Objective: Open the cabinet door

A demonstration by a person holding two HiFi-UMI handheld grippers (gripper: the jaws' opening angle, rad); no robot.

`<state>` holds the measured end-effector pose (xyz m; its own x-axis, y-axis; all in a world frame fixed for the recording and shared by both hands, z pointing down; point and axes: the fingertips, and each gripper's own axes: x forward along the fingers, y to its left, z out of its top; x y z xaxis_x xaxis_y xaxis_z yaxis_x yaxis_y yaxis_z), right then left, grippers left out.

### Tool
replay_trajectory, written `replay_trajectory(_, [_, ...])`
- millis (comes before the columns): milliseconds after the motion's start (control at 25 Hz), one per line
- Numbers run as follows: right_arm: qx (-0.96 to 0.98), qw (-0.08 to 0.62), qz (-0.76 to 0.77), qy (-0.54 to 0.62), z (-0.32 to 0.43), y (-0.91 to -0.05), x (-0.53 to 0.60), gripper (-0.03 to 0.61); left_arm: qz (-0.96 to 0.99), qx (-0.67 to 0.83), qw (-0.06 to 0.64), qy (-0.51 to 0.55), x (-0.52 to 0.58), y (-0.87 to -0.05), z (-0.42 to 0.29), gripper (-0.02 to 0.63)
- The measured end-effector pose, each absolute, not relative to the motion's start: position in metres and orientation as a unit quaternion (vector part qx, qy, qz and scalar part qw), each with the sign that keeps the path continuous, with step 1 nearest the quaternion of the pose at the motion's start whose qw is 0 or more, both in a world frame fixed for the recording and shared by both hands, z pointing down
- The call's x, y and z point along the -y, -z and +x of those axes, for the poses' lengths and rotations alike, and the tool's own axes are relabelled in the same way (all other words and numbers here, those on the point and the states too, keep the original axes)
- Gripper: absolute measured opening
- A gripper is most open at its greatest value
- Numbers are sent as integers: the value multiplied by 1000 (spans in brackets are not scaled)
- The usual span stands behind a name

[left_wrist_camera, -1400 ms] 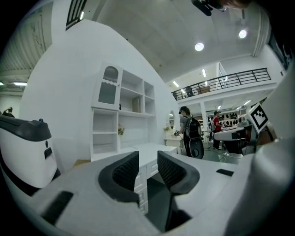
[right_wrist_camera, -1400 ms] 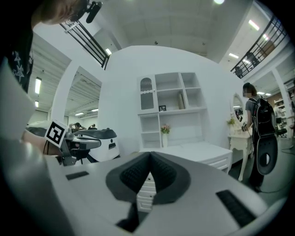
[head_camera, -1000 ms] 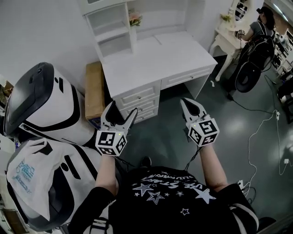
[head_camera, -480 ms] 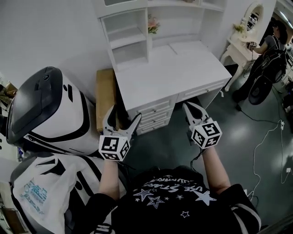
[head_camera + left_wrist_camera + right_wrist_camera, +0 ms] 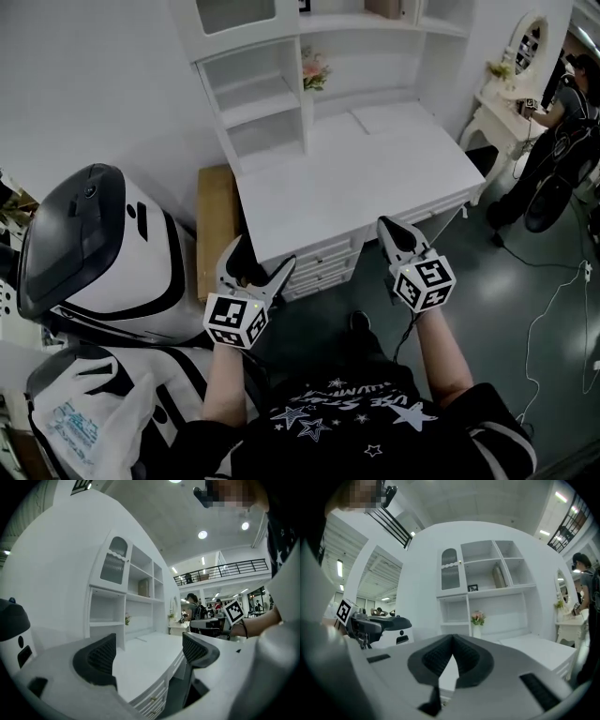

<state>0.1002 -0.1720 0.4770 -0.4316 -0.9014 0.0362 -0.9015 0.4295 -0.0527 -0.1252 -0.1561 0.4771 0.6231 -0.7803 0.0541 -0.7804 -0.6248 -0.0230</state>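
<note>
Cabinet door [image 5: 115, 566] stands well beyond the spread left fingers [image 5: 101, 656]

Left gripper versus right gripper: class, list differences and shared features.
The left gripper has jaws wide apart, having just been opening; the right gripper has jaws together. The left gripper is by the white desk's left front corner; the right gripper, its front middle. Both are empty.

I see the desk [image 5: 375, 169] ahead, its hutch [image 5: 255, 94] on its back edge, the cabinet door [image 5: 450, 570] at the hutch's upper left. In the hutch stand flowers [image 5: 314, 67]. 1 box [image 5: 214, 225] stands between the desk and a machine [image 5: 94, 244] at left.
</note>
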Motion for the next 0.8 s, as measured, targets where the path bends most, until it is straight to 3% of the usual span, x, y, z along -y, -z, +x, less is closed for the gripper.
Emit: replay_trajectory(800, [902, -37, 427, 41, 180, -397, 411, 6, 865, 495, -80, 18, 357, -368, -3, 456])
